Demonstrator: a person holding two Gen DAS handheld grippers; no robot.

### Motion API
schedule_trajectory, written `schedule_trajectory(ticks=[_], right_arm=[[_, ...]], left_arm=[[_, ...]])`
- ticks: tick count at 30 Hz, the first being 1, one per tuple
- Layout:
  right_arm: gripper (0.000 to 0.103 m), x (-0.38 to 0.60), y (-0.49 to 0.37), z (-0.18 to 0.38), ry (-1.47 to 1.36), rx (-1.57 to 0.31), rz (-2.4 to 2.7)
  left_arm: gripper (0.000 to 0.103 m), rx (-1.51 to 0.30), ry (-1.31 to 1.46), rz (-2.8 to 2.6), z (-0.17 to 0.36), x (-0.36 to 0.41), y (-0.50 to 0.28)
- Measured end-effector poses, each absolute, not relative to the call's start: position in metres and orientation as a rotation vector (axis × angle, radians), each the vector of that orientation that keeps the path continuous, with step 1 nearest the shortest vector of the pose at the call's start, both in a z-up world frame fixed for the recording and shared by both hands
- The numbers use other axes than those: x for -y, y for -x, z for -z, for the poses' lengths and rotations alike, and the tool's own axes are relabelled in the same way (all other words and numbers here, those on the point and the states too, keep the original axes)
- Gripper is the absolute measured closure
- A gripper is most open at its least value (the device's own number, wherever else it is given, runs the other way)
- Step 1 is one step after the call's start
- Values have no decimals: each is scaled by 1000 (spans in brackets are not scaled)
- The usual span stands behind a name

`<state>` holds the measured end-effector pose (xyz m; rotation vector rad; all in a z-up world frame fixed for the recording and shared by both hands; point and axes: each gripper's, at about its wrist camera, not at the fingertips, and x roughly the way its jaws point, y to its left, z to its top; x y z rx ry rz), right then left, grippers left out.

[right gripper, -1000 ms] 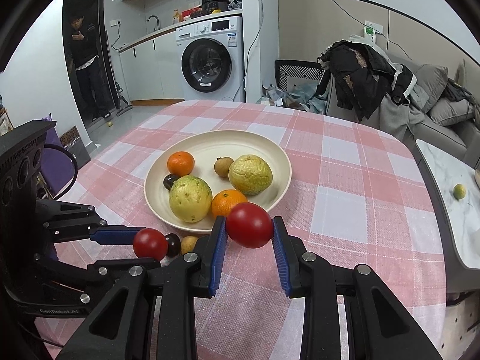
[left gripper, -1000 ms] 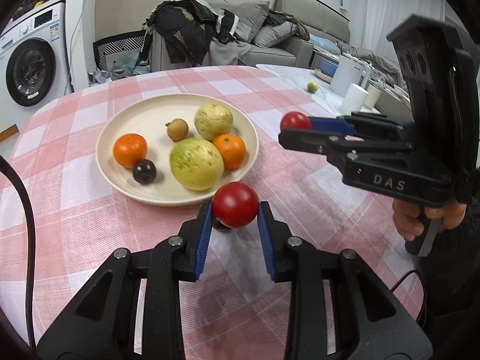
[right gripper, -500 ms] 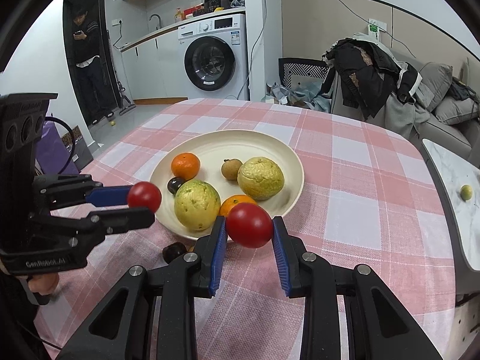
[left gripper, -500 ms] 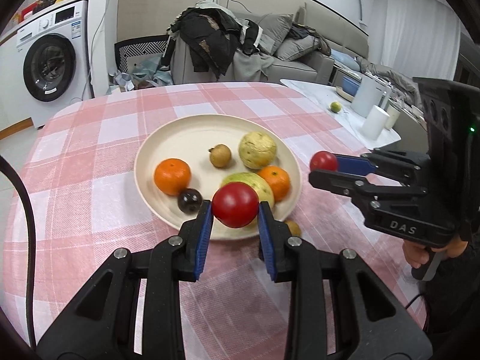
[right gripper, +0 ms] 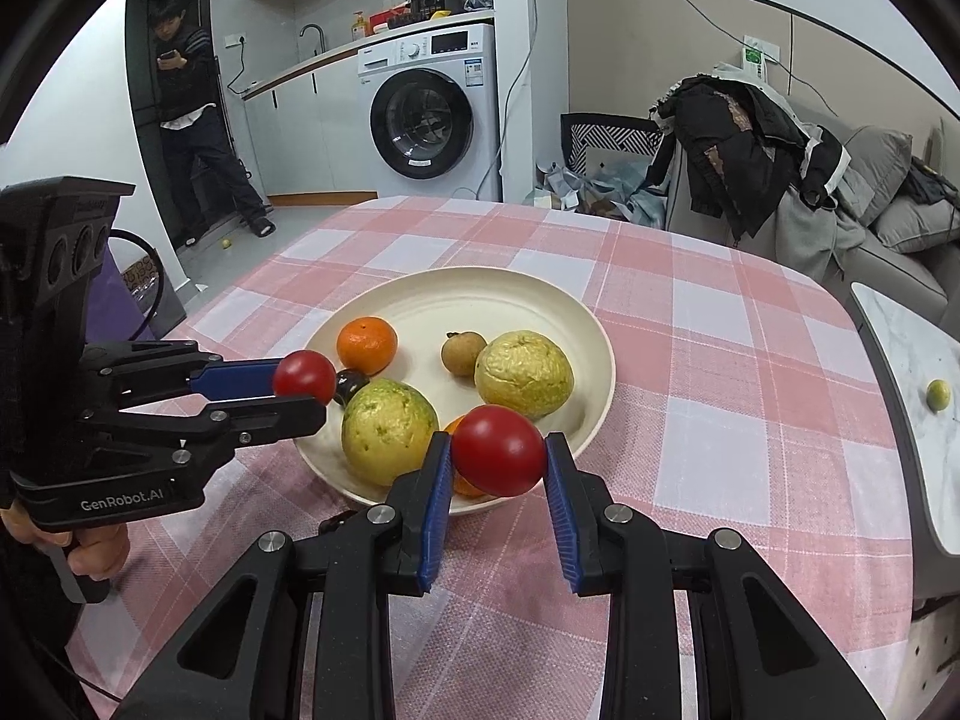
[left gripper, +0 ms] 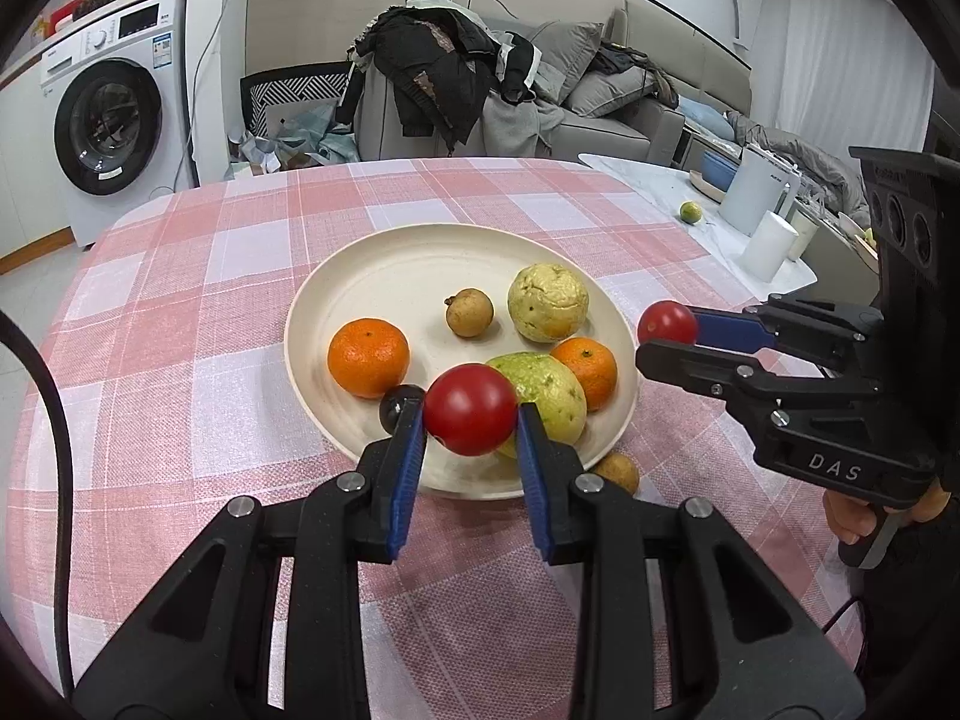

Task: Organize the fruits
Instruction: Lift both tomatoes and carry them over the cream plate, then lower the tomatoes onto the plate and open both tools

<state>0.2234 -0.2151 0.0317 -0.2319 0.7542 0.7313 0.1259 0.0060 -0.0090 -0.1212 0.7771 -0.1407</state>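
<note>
In the left wrist view my left gripper [left gripper: 471, 420] is shut on a red tomato [left gripper: 471, 417], held just above the near rim of the cream plate [left gripper: 414, 264]. On the plate lie two oranges [left gripper: 368, 357], two guavas [left gripper: 547, 302], a brown longan [left gripper: 469, 312] and a dark plum [left gripper: 393, 407]. My right gripper [right gripper: 498, 453] is shut on a second red tomato [right gripper: 498, 450] over the plate's [right gripper: 480, 300] near edge. Each view shows the other gripper from the side: the right gripper [left gripper: 667, 324] and the left gripper [right gripper: 304, 378].
A small brown fruit [left gripper: 618, 471] lies on the pink checked cloth beside the plate's near rim. A side table [left gripper: 654, 192] at the right carries white containers and a lime. Beyond are a washing machine [right gripper: 429, 120], a sofa piled with clothes, and a person [right gripper: 186, 120] in the doorway.
My left gripper has carried its tomato from over the cloth in toward the plate's near rim. The right gripper has barely moved. Both grips are unchanged.
</note>
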Motion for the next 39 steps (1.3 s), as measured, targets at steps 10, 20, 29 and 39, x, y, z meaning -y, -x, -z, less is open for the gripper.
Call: schedule_trajectory(ticks=[10, 20, 29, 39], right_arm=[[72, 204, -229, -32, 232, -767, -756], [72, 181, -245, -32, 200, -783, -775], [72, 168, -255, -26, 190, -803, -783], [72, 168, -261, -24, 186, -813, -771]], left_arm=[[76, -783, 103, 127, 9, -8, -137], [76, -787, 74, 108, 11, -7, -155], [76, -798, 68, 84, 17, -10, -164], [76, -816, 50, 82, 27, -8, -170]])
